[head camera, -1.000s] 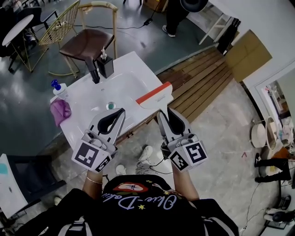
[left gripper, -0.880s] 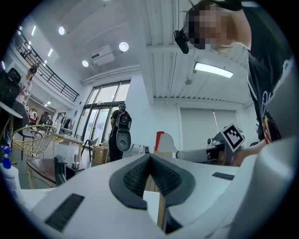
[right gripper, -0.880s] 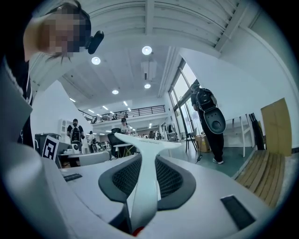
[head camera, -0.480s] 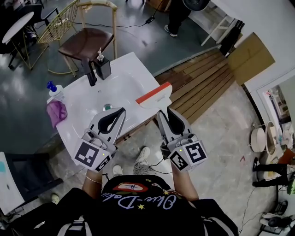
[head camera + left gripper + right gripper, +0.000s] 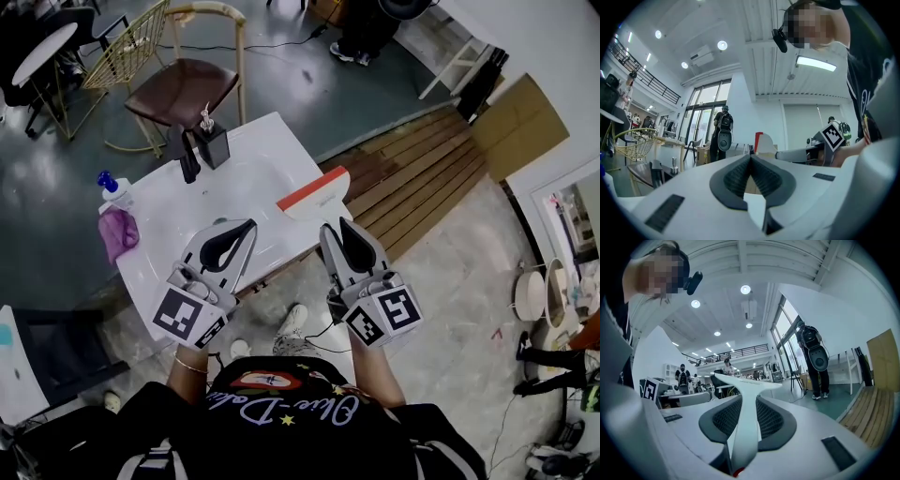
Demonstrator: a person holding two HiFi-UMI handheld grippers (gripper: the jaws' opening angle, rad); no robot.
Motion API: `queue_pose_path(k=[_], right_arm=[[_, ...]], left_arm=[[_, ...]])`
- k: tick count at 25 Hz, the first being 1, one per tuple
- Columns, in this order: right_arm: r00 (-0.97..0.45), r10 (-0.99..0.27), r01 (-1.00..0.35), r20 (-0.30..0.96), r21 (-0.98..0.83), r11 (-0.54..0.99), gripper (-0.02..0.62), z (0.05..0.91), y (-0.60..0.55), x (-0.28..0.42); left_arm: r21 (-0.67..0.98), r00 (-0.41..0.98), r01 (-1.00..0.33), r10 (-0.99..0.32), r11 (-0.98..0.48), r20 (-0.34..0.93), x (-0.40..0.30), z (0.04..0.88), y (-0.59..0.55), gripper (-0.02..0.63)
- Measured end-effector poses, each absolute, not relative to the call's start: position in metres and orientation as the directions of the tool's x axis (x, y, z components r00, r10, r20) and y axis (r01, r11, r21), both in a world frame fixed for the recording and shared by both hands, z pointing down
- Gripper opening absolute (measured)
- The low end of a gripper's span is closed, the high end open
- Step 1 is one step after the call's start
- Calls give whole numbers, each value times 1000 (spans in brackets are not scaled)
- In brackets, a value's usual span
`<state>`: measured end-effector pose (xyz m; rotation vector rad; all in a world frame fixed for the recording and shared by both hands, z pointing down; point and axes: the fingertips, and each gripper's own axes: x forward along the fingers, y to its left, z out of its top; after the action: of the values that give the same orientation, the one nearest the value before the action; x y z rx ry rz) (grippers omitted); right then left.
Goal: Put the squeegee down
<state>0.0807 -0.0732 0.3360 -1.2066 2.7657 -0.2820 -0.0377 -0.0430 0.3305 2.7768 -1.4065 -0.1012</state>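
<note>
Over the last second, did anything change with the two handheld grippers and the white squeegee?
Very little. The left gripper and the right gripper edged slightly further over the white washbasin. Nothing was taken or let go: the right jaws stay clamped on the handle of the white squeegee with the orange strip, and the left jaws stay shut and empty.

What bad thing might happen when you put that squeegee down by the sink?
The squeegee, held in the right gripper, hangs by the right edge of the sink; released here, it may tip off onto the floor. Reaching further in might knock the soap dispenser at the back.
</note>
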Motion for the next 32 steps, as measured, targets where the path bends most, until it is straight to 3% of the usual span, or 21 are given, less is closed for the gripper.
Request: queue_pose_path(k=[32], right_arm=[[-748,-661,-632,-55,-243,736,84,335,-131,80]], left_arm=[[19,512,-859,-859,-512,-21,-32,326,-83,15]])
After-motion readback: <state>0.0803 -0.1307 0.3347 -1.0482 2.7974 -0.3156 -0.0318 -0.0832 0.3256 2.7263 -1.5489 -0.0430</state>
